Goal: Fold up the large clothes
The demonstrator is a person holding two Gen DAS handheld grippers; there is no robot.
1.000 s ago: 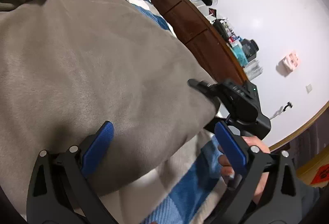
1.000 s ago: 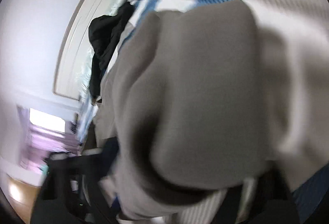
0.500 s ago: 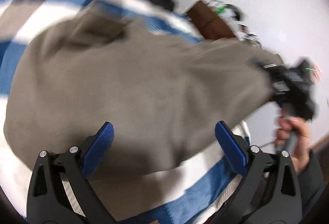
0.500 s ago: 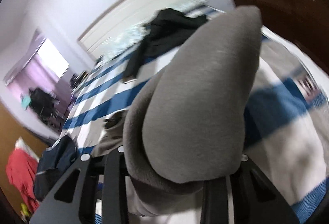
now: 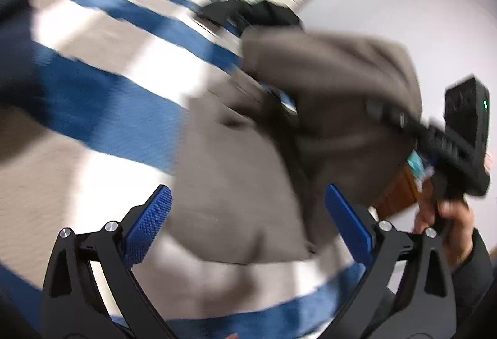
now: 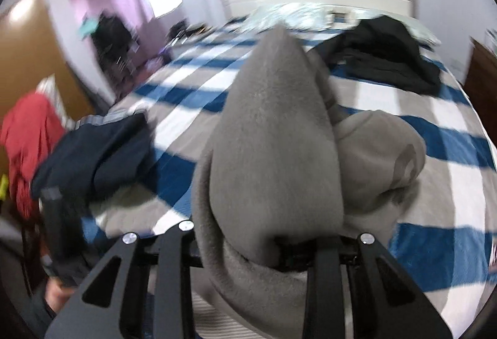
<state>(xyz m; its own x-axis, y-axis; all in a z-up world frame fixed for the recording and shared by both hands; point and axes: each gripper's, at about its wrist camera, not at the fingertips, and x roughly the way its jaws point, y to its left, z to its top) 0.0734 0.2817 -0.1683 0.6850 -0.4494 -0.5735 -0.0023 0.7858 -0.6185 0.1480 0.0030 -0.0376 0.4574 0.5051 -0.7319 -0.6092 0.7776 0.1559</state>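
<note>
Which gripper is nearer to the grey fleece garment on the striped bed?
Right. The right gripper is shut on a fold of the grey fleece garment, lifting it. The left gripper is open beside the garment's lower part, not gripping it.

Grey fleece garment [image 6: 273, 134] hangs bunched above the striped bed.
</note>
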